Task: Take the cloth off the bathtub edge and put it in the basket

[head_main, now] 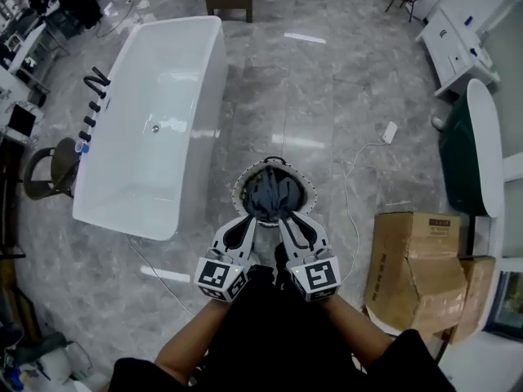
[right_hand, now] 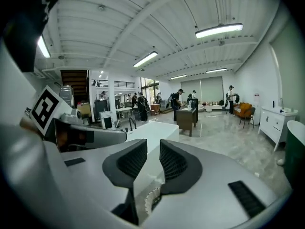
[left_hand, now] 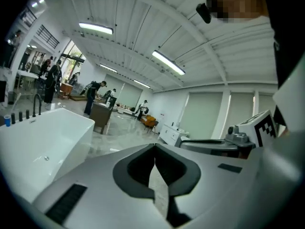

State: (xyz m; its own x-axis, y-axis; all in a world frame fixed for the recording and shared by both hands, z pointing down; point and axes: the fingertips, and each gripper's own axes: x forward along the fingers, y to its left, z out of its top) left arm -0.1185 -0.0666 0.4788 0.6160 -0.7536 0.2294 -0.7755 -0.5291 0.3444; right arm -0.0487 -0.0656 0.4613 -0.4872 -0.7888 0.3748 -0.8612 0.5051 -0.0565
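The dark grey cloth (head_main: 274, 193) lies bunched inside the round white-rimmed basket (head_main: 239, 188) on the floor, right of the white bathtub (head_main: 155, 113). No cloth shows on the tub's rim. Both grippers hang side by side just in front of the basket, pointing at it. My left gripper (head_main: 248, 221) is shut, its dark pads meeting with nothing between them (left_hand: 155, 149). My right gripper (head_main: 287, 223) has a narrow gap between its ribbed pads (right_hand: 153, 151) and holds nothing. The tub also shows ahead in both gripper views (left_hand: 43, 147) (right_hand: 152, 130).
Cardboard boxes (head_main: 421, 272) stand at the right, close by. A white cable with a power strip (head_main: 389, 132) runs across the grey marble floor. A dark green tub (head_main: 470, 149) and a white cabinet (head_main: 458, 43) are at far right. Black taps (head_main: 94, 96) line the bathtub's left side.
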